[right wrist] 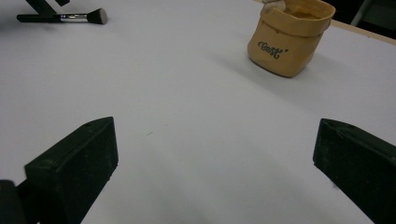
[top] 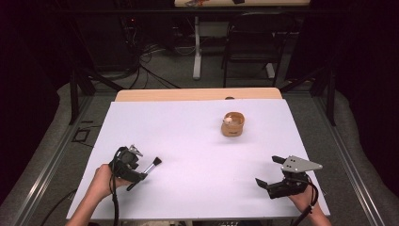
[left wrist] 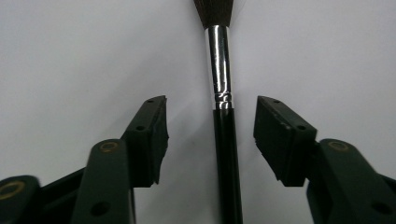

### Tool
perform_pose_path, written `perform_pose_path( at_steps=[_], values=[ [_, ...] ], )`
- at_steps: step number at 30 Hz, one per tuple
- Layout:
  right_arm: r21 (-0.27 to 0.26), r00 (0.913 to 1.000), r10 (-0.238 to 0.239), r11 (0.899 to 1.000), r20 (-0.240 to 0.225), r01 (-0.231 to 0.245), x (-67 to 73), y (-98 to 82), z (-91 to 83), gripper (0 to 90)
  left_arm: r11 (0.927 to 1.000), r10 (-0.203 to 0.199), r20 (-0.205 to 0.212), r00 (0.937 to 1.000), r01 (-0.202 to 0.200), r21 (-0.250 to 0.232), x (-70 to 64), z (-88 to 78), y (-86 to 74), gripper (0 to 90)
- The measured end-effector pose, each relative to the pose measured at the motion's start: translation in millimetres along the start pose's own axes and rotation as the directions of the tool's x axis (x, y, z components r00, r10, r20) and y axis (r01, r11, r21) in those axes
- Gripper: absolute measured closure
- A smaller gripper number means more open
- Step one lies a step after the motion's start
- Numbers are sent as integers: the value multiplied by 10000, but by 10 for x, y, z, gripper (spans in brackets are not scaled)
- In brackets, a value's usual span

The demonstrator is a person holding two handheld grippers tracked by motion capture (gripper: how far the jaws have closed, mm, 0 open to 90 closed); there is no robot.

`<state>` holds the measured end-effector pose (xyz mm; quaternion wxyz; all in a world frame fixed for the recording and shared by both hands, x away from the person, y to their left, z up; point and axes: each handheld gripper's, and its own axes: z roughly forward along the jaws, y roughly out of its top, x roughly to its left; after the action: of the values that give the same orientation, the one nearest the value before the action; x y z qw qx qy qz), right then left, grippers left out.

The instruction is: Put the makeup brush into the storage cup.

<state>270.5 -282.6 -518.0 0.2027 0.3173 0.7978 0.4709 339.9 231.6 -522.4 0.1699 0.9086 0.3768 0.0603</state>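
Here your left gripper (left wrist: pixel 211 126) straddles the makeup brush (left wrist: pixel 223 116) at the near left of the white table (top: pixel 188 141), jaws apart and not yet touching its handle, lined up for a grip; your right gripper (top: pixel 268 172) rests open at near right, facing the tan pouch (right wrist: pixel 288 37).

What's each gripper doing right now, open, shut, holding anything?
Left gripper: open, jaws either side of the makeup brush handle, pads not touching it.
Right gripper: wide open, nothing between its jaws.
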Motion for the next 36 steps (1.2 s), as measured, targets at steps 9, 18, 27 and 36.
perform_pose_path(
  at_steps=[9,18,27,36],
  values=[
    [40,10000,6,10000,-28,-6,-1,-3,5,0,9997,7,256,9997,-13,231,-5,31,-9,644],
    [157,10000,75,9998,-15,-75,-6,-9,12,0,9988,19,130,9999,-25,484,-33,77,-2,685],
    [200,10000,71,9998,-47,-70,-7,-10,25,0,9987,4,98,10000,-9,507,-76,84,0,774],
    [293,9998,178,9994,-122,-174,-19,-20,28,0,9995,15,141,9999,-20,314,-67,85,-21,788]
  ],
)
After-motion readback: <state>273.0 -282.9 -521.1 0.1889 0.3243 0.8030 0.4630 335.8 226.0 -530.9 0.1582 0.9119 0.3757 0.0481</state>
